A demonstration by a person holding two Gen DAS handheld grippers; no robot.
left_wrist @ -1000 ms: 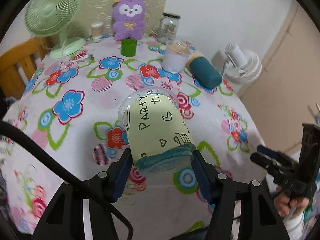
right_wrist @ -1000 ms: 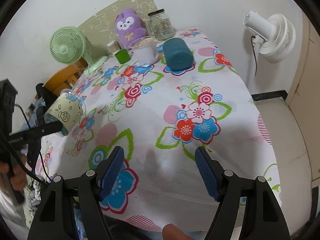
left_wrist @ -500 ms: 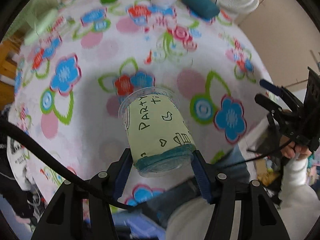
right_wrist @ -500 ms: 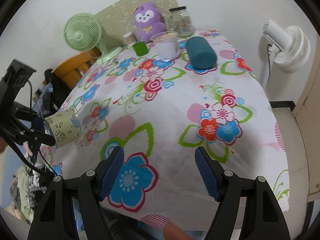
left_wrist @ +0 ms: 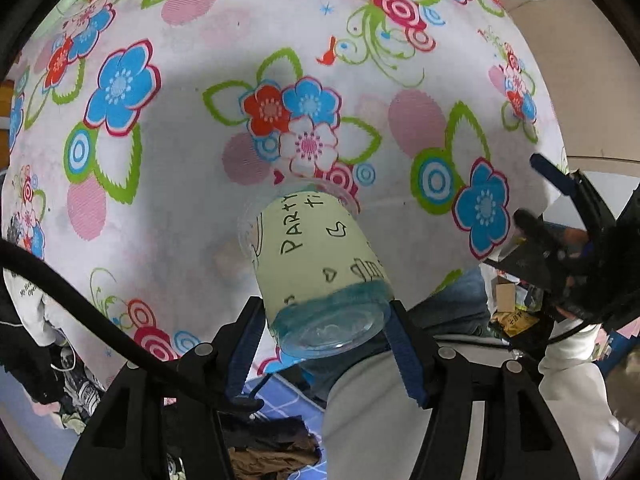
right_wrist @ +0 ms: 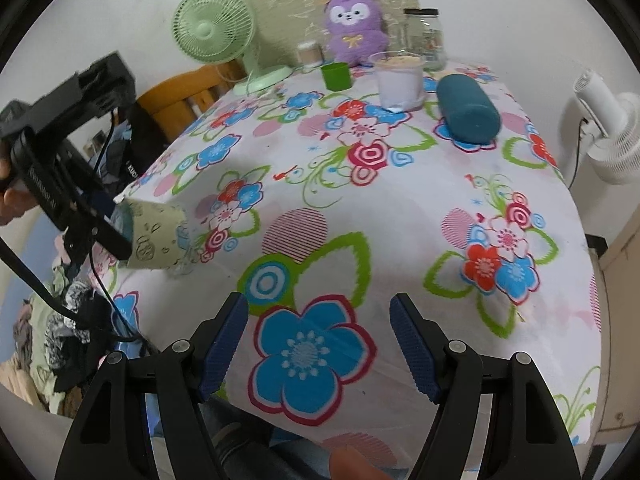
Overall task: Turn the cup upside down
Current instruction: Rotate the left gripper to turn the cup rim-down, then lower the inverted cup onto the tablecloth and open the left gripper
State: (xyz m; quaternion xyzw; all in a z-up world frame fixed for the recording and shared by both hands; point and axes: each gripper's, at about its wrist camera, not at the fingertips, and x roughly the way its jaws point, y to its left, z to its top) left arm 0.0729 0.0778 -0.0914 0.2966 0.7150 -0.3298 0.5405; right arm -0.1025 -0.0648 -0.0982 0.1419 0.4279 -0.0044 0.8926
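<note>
Floral tabletop (left_wrist: 168, 184) below: left gripper (left_wrist: 326, 322) fingers pinch the cup (left_wrist: 316, 264) at its base, rim forward — looks light, thin, crushable plastic; right gripper (right_wrist: 318, 344) fingers spread, empty.

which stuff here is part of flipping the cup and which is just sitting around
In the job:
- cup, tipped mouth-down toward the tablecloth
- left gripper, clamping the cup's base

Just lying about:
- green fan
- purple plush
- glass jar
- green cup
- teal bottle, on its side
- right gripper, open and empty
</note>
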